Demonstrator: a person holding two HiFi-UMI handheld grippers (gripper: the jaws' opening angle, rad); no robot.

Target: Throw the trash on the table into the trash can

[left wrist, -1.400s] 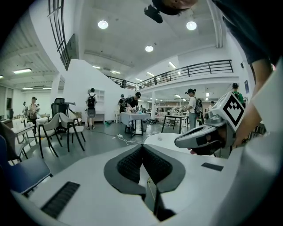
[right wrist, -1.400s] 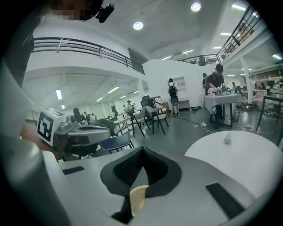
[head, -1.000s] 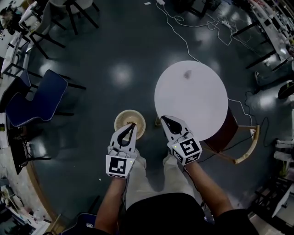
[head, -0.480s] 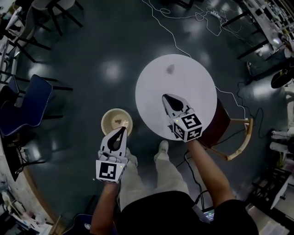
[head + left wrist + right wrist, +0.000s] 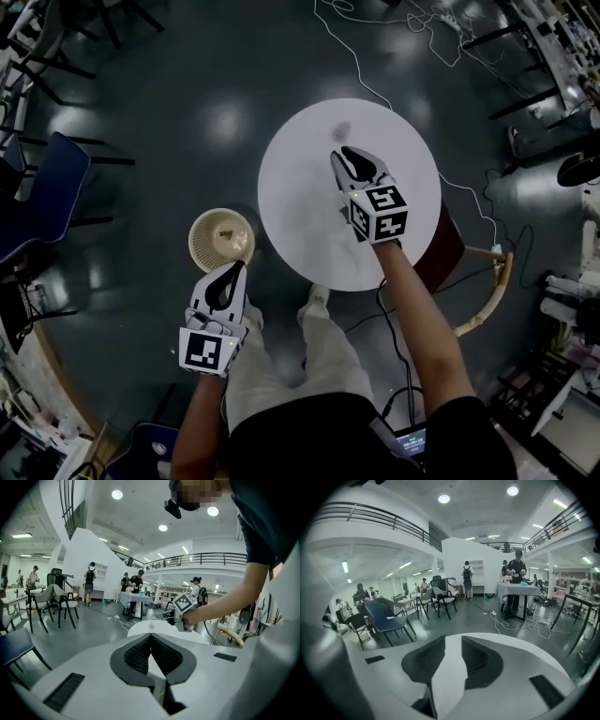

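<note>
Right gripper (image 5: 345, 156) is over the round white desk (image 5: 300, 202). Its tongs have just been opening and nothing is between them. Small grey trash (image 5: 340, 130) sits near the desk's far edge. Trash can (image 5: 221, 240) is on the floor just left of the desk. Left gripper (image 5: 234, 270) is off the desk's near-left edge, tongs together.

Right tool (image 5: 345, 154) reached over the table (image 5: 292, 202), its empty jaws just opening.

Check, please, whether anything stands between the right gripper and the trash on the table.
Nothing visible does. In the head view, only bare white table separates the right gripper from the small trash scrap just beyond its tips. Its fingers have just been opening, with nothing between them.
</note>
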